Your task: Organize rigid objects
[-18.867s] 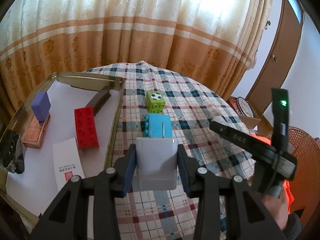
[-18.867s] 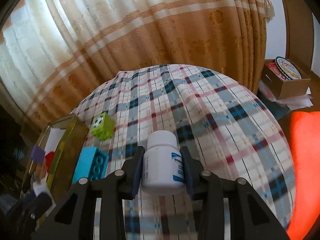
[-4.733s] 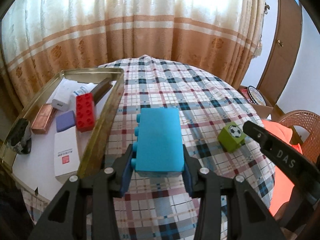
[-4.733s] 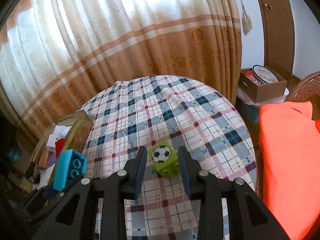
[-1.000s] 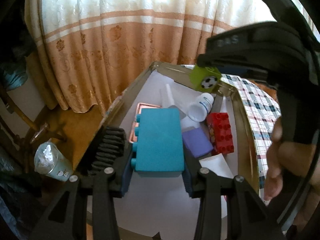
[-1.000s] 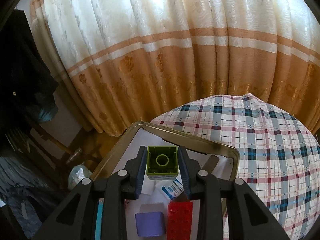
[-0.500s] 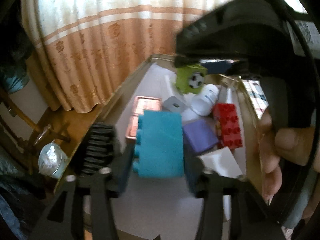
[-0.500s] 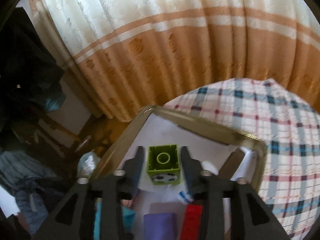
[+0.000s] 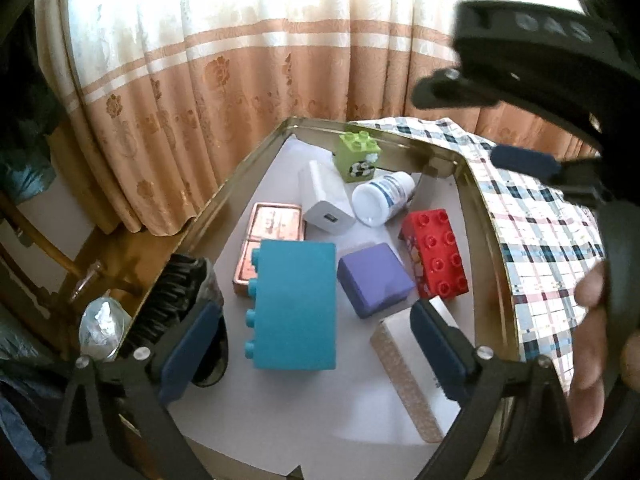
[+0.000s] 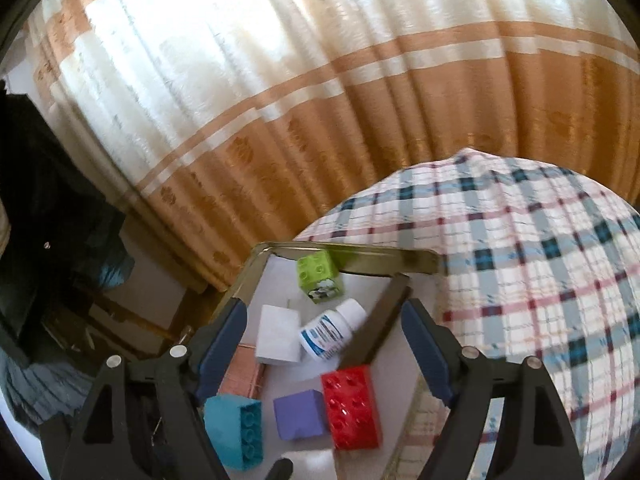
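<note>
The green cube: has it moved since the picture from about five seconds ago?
Yes. Then it sat on the plaid cloth outside the tray; now the green cube rests inside the tray, at its far corner.

three toy bricks (image 9: 294,304), one bottle (image 9: 383,198), perhaps five boxes (image 9: 374,278).

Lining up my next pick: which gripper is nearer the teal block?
Left. The left gripper straddles the teal block, fingers opening, pads clear. The right gripper sits farther, over the pill bottle.
</note>
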`<action>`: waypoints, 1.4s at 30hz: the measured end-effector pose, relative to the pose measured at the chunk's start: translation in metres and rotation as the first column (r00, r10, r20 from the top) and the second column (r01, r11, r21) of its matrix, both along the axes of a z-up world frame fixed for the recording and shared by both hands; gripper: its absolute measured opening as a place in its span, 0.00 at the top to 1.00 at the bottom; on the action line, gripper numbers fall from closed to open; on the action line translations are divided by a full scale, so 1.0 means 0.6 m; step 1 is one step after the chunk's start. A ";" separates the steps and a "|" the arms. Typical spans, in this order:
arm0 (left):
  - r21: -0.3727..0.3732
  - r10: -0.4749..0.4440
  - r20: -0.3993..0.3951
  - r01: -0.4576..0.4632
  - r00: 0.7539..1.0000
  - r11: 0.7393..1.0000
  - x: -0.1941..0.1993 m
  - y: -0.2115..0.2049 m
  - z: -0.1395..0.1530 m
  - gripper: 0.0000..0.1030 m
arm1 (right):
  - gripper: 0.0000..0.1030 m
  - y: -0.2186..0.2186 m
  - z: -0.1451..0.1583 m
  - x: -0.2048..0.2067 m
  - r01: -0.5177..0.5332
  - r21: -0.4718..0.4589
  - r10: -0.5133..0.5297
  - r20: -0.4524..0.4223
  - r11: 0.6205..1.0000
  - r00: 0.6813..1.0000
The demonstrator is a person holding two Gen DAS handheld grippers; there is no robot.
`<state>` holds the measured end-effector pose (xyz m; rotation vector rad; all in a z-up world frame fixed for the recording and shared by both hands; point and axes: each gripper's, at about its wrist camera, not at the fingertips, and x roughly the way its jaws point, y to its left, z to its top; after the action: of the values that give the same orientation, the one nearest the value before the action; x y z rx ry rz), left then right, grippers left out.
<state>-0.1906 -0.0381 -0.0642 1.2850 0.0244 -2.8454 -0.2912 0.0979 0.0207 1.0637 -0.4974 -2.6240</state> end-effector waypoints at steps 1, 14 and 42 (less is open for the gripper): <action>0.007 0.002 0.002 -0.002 1.000 1.000 0.002 -0.002 -0.001 0.05 | 0.21 0.004 0.000 0.006 0.012 -0.004 -0.012 -0.001 1.000 1.000; -0.085 0.031 -0.118 -0.041 0.993 0.995 0.038 -0.020 0.038 0.01 | 0.15 0.025 0.023 0.121 0.159 0.028 -0.155 -0.122 0.987 0.980; -0.089 0.049 -0.264 -0.075 0.963 0.993 0.109 -0.052 0.104 0.01 | 0.06 -0.017 0.076 0.303 0.403 0.126 -0.322 -0.410 0.907 0.853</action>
<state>-0.1252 -0.0690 -0.0020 0.8688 -0.0690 -2.8991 -0.1092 0.0879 0.0664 0.5104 -0.3686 -3.1779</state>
